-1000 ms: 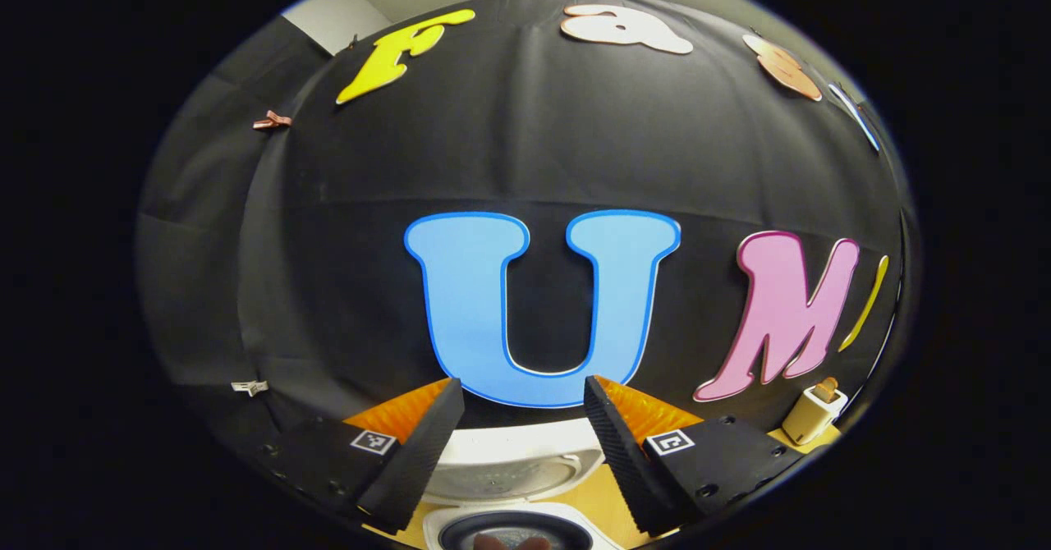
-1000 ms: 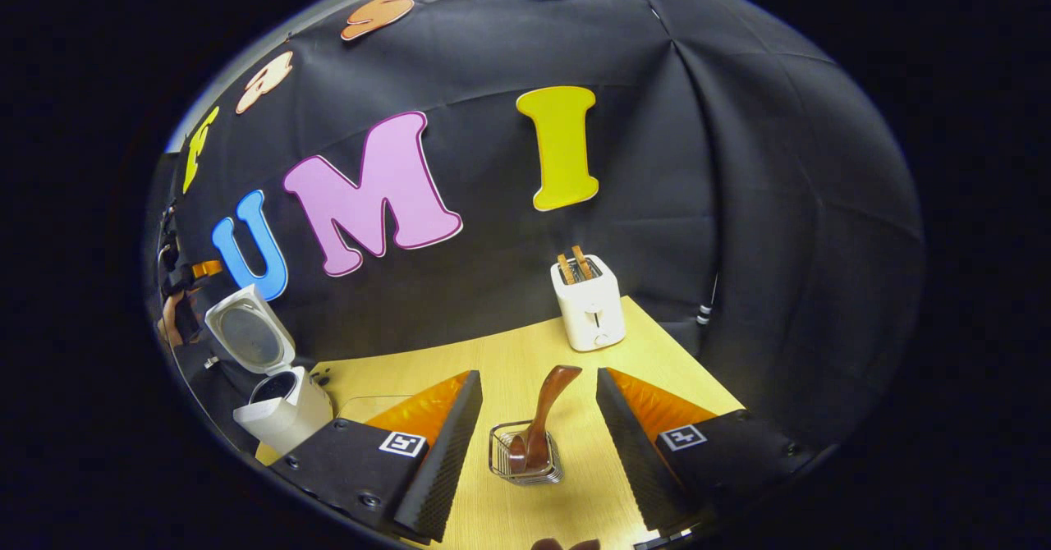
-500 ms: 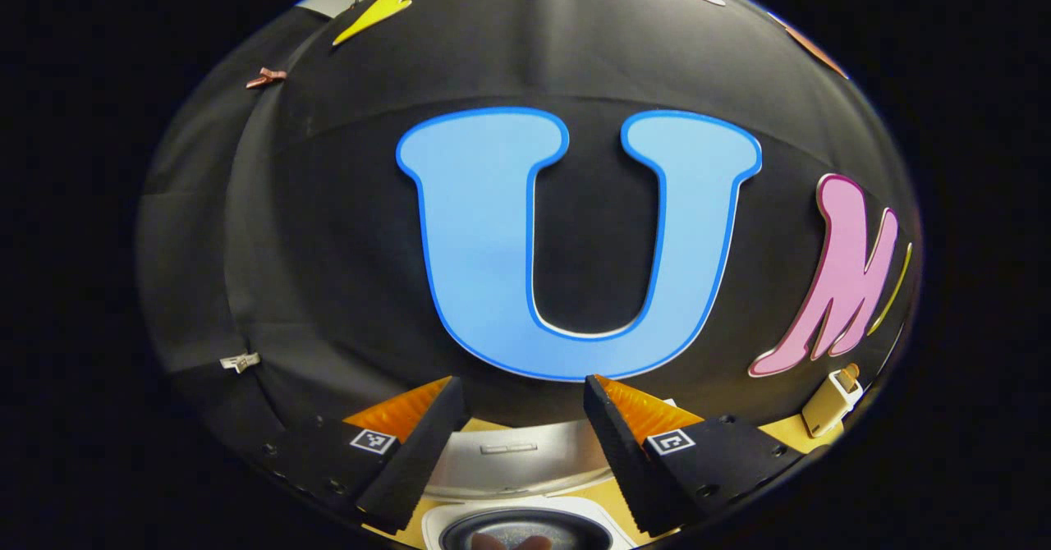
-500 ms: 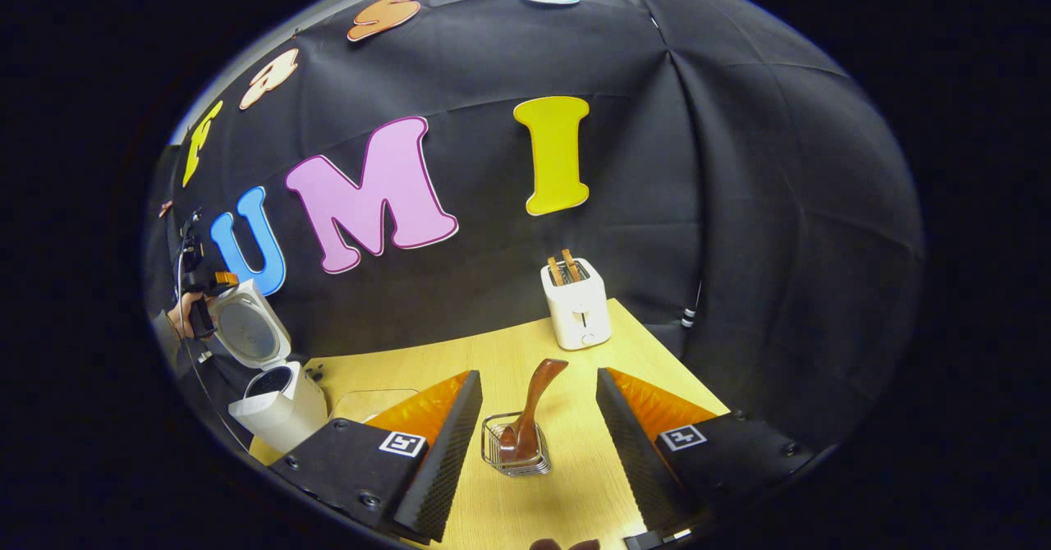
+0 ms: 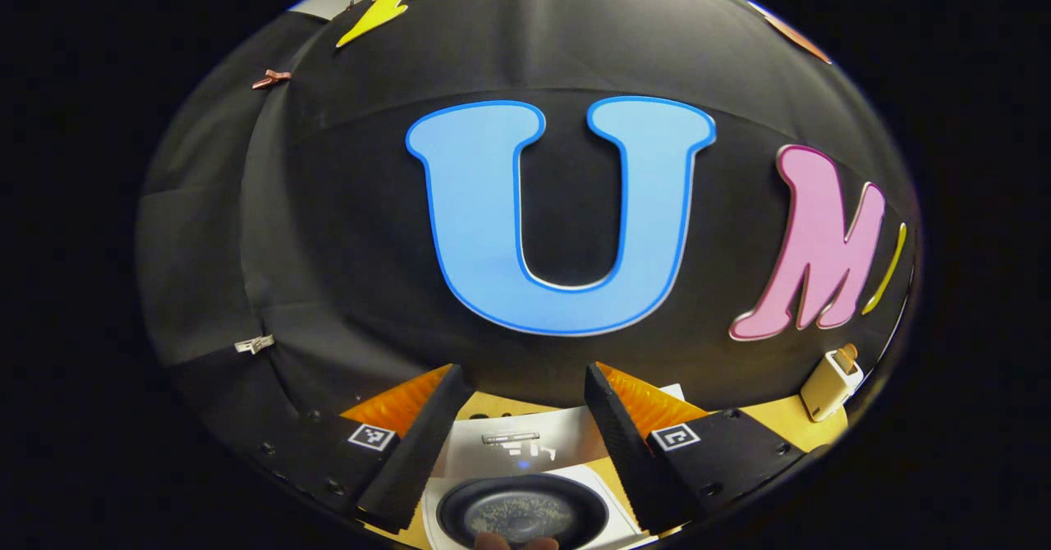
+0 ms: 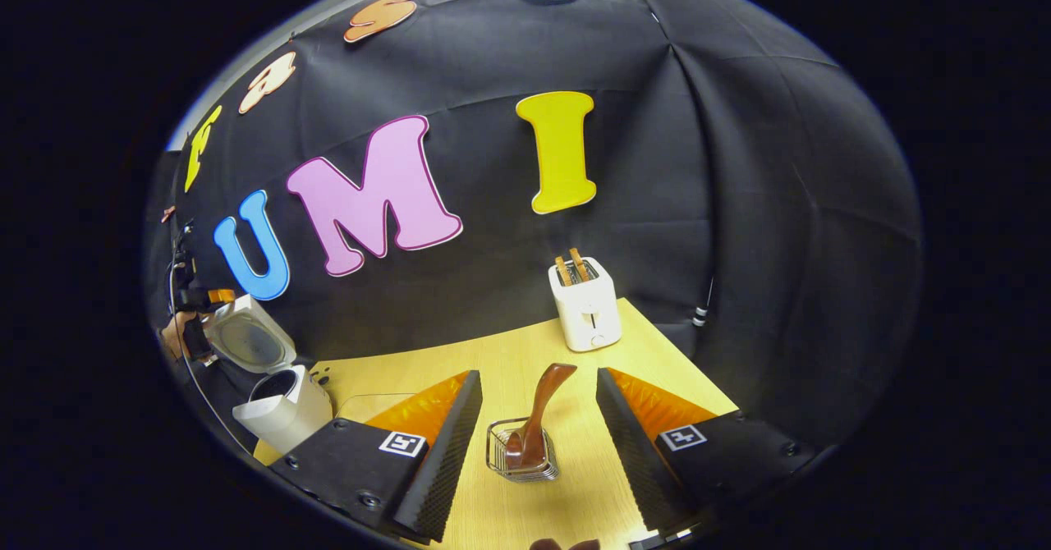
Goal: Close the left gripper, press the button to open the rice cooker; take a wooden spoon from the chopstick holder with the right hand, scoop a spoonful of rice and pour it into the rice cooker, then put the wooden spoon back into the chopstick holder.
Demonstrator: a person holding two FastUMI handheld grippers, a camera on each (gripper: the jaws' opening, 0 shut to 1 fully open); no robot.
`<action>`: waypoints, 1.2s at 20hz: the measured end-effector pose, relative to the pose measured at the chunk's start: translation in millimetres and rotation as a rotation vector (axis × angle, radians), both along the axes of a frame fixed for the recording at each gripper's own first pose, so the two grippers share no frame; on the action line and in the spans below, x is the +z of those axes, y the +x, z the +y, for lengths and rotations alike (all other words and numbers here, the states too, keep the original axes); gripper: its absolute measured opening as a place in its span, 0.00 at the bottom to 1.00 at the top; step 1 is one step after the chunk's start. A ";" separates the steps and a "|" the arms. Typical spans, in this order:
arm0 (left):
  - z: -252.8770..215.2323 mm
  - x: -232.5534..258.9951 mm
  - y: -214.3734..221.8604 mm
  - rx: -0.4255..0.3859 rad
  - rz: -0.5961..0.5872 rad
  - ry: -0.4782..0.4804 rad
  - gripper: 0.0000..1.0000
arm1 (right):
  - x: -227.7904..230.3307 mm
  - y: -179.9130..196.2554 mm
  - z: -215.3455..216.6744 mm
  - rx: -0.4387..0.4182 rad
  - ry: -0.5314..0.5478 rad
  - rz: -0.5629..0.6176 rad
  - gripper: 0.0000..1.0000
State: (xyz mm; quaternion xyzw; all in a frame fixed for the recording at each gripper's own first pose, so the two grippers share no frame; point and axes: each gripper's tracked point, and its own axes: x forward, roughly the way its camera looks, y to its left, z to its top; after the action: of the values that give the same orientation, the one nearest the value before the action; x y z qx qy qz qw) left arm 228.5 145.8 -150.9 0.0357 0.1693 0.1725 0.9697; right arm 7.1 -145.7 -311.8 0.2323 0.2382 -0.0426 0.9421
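between right tool's fingers: spoon (image 6: 538, 414), dead ahead, right tool (image 6: 538, 419) released
spoon axis: handle up, leaning right, bowl in holder (image 6: 523, 460) on desk (image 6: 493, 369)
nearer: right; left tool (image 5: 521, 414) released, over open cooker (image 5: 525, 501)

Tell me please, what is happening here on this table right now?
A person works with two handheld grippers. The rice cooker already stands with its lid up, and the left gripper hangs open above its inner pot. The right gripper is open too, aimed at the wooden spoon that stands in the chopstick holder, not yet gripping it. A toaster sits at the back of the table.
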 end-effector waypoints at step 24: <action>-45.2 -157.2 -124.5 0.076 0.263 -0.089 0.96 | 24.9 28.4 -1.6 0.022 0.062 -0.044 0.87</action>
State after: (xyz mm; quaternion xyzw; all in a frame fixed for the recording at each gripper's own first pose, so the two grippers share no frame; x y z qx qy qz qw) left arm 104.0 100.5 -308.1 0.0088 0.3037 0.1953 0.9325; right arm 35.5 -147.3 -286.9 0.2597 0.2210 -0.0198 0.9398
